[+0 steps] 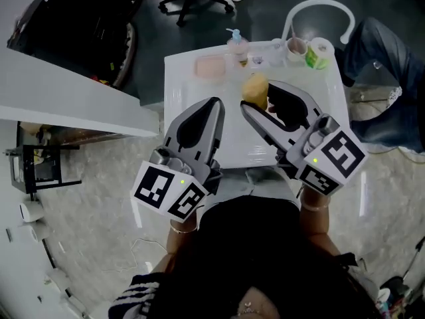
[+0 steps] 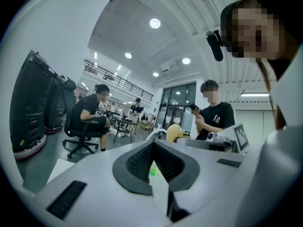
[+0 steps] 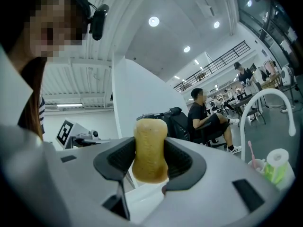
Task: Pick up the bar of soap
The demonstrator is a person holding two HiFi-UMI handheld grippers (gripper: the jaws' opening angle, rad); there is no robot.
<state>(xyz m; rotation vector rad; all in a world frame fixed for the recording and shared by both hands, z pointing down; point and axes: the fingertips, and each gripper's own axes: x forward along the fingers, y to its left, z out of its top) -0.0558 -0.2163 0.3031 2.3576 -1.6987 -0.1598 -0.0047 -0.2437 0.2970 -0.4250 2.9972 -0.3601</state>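
The bar of soap (image 1: 255, 88) is a yellowish, rounded block held up above the white basin top (image 1: 192, 92). My right gripper (image 1: 257, 94) is shut on it, and in the right gripper view the soap (image 3: 150, 150) stands upright, pinched between both dark pads. My left gripper (image 1: 218, 104) hovers to the left of it, over the basin top's near left part, jaws shut with nothing between them. In the left gripper view the soap (image 2: 173, 132) shows beyond the shut left gripper (image 2: 152, 145), off to the right.
At the back of the basin top lie a pink soap dish (image 1: 211, 66), a blue pump bottle (image 1: 236, 42), a cup with a toothbrush (image 1: 295, 46) and a green-and-white roll (image 1: 320, 53). A white arched faucet (image 1: 319, 6) rises behind. A person's legs (image 1: 385, 92) stand right.
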